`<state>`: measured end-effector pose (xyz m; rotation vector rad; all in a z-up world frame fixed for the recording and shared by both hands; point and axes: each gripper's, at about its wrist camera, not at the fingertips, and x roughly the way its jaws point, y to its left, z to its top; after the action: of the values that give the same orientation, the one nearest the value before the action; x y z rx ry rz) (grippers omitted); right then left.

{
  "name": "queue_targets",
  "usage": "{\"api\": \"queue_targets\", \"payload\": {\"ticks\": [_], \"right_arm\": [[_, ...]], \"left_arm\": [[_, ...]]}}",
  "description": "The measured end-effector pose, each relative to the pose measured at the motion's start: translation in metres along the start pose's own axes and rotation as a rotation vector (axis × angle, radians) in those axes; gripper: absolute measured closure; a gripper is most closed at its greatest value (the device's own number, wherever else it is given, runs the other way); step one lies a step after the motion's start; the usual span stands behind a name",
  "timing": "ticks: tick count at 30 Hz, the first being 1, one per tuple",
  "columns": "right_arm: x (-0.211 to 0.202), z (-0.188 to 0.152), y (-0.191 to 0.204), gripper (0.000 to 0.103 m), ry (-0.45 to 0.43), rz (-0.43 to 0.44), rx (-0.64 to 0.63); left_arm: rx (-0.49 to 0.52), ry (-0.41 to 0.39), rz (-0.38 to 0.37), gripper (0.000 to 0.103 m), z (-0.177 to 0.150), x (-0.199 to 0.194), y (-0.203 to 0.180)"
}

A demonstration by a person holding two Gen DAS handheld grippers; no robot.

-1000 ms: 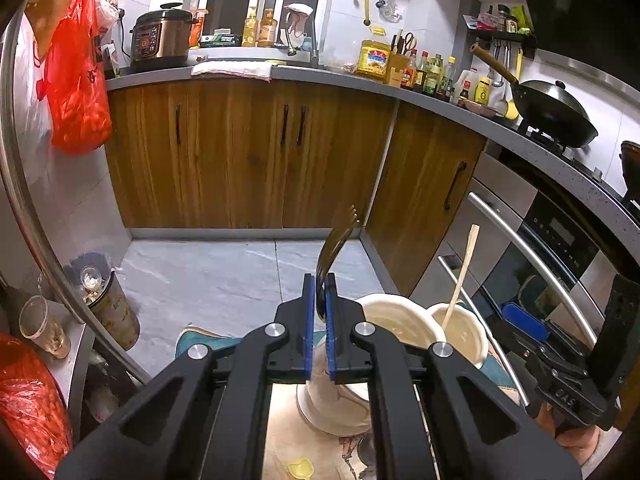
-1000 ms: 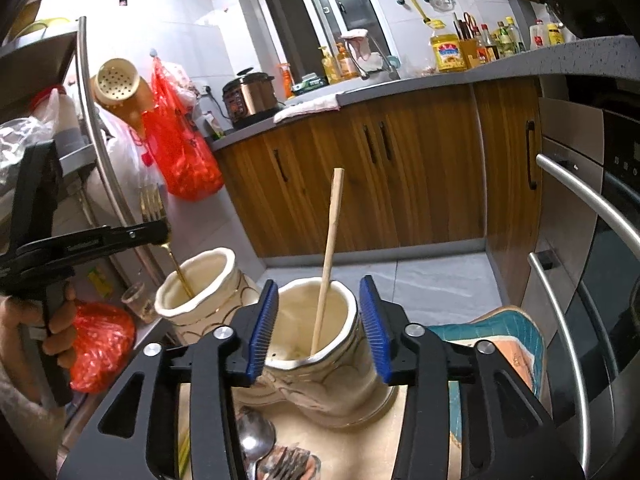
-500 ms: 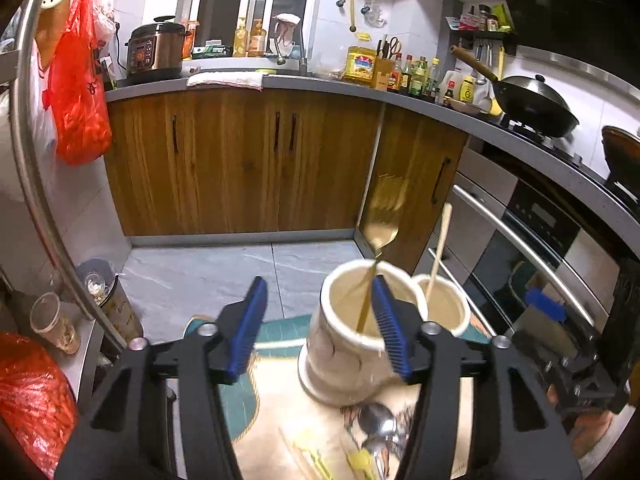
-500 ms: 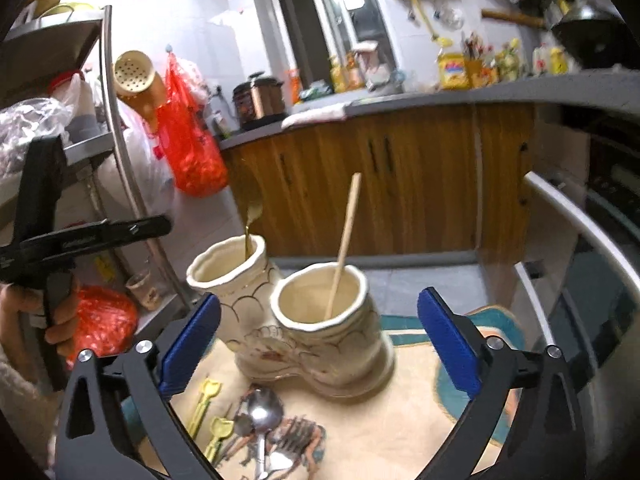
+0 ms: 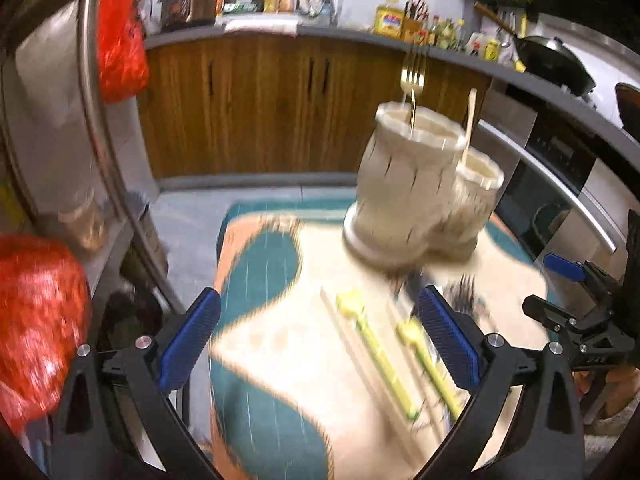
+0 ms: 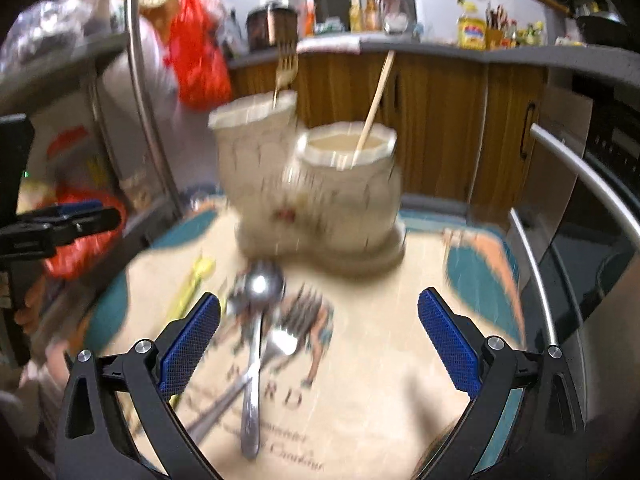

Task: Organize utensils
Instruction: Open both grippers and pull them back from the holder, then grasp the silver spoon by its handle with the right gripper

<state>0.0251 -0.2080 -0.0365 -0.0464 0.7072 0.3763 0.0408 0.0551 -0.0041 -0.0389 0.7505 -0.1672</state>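
Note:
A cream ceramic double-pot holder (image 5: 404, 188) (image 6: 316, 196) stands at the far side of a patterned mat. A gold fork (image 5: 413, 80) (image 6: 285, 72) stands in its taller pot and a wooden chopstick (image 5: 469, 120) (image 6: 376, 100) in the lower one. On the mat lie two yellow-green utensils (image 5: 380, 356) and pale chopsticks (image 5: 352, 344). A steel spoon (image 6: 256, 344) and forks (image 6: 304, 312) lie there too. My left gripper (image 5: 318, 332) is open and empty above the mat. My right gripper (image 6: 318, 340) is open and empty above the spoon and forks.
The mat (image 5: 260, 272) (image 6: 400, 360) covers a small table. A metal rack with red bags (image 5: 36, 320) stands to the left. An oven with a steel handle (image 6: 580, 184) is on the right. Wooden cabinets (image 5: 260, 108) are behind.
My left gripper let go of the gold fork into the taller pot, opened wide and drew back. My right gripper opened wider and drew back from the holder.

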Motion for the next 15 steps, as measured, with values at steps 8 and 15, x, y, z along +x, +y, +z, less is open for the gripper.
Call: {"api": "queue_targets", "payload": {"ticks": [8, 15], "right_arm": [[0.022, -0.015, 0.015, 0.006, 0.107, -0.011, -0.002], [0.031, -0.009, 0.028, 0.034, 0.134, 0.01, -0.023]], "left_arm": [[-0.02, 0.071, -0.004, 0.006, -0.029, 0.012, 0.005], [-0.007, 0.066, -0.007, 0.006, -0.033, 0.011, 0.005]]}}
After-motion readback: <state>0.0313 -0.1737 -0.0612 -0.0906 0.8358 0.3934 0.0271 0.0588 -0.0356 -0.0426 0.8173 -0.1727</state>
